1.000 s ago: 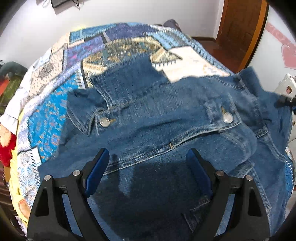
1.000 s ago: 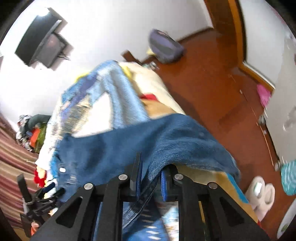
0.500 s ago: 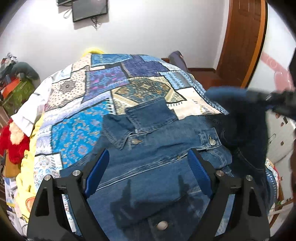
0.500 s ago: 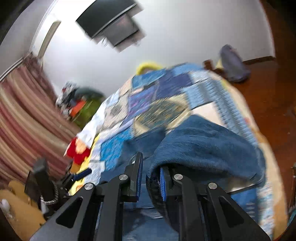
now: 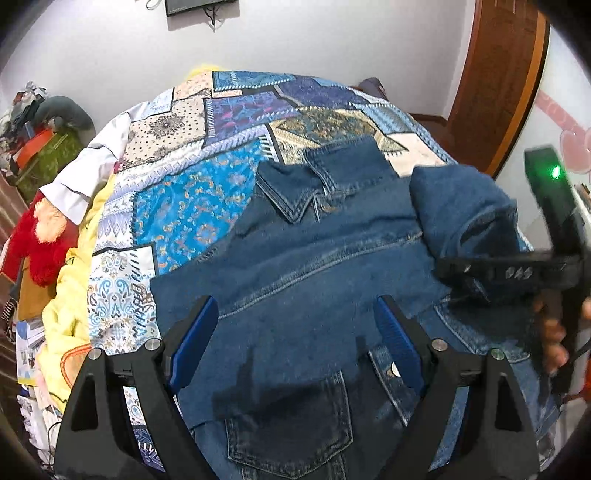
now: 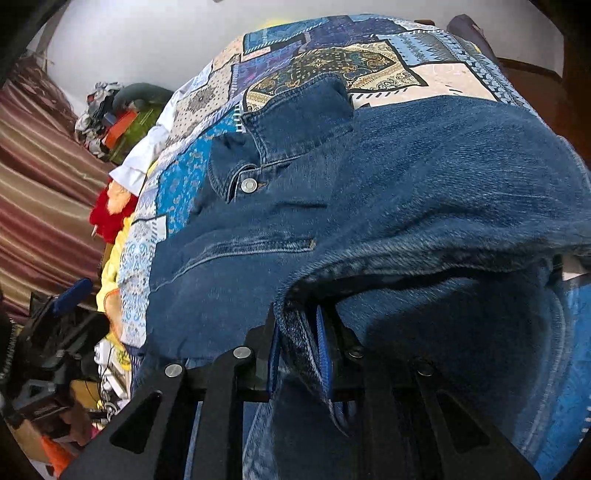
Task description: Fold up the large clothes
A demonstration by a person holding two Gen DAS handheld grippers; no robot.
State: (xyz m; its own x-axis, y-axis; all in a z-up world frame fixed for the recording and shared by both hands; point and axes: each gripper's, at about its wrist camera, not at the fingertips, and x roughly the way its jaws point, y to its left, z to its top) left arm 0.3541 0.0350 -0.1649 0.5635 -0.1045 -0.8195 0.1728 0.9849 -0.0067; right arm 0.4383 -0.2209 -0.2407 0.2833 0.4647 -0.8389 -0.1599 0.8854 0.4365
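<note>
A dark blue denim jacket [image 5: 314,266] lies spread on the patchwork bedspread [image 5: 184,199], collar toward the far side. My left gripper [image 5: 295,332] is open and empty, hovering above the jacket's lower front. My right gripper [image 6: 298,332] is shut on the jacket's right side [image 6: 443,192] and holds that fold lifted over the body of the jacket. The right gripper also shows in the left wrist view [image 5: 491,269], at the right with denim draped over it. The collar's snap button [image 6: 248,184] shows in the right wrist view.
A wooden door [image 5: 498,74] stands at the far right. A red plush toy [image 5: 44,240] and a clutter of boxes [image 5: 44,147] lie left of the bed. A striped curtain [image 6: 37,184] hangs on the left. A wall TV [image 5: 195,5] is above.
My right gripper has swung the jacket's right side up and leftward over the jacket's body. My left gripper has pulled back and risen, staying open.
</note>
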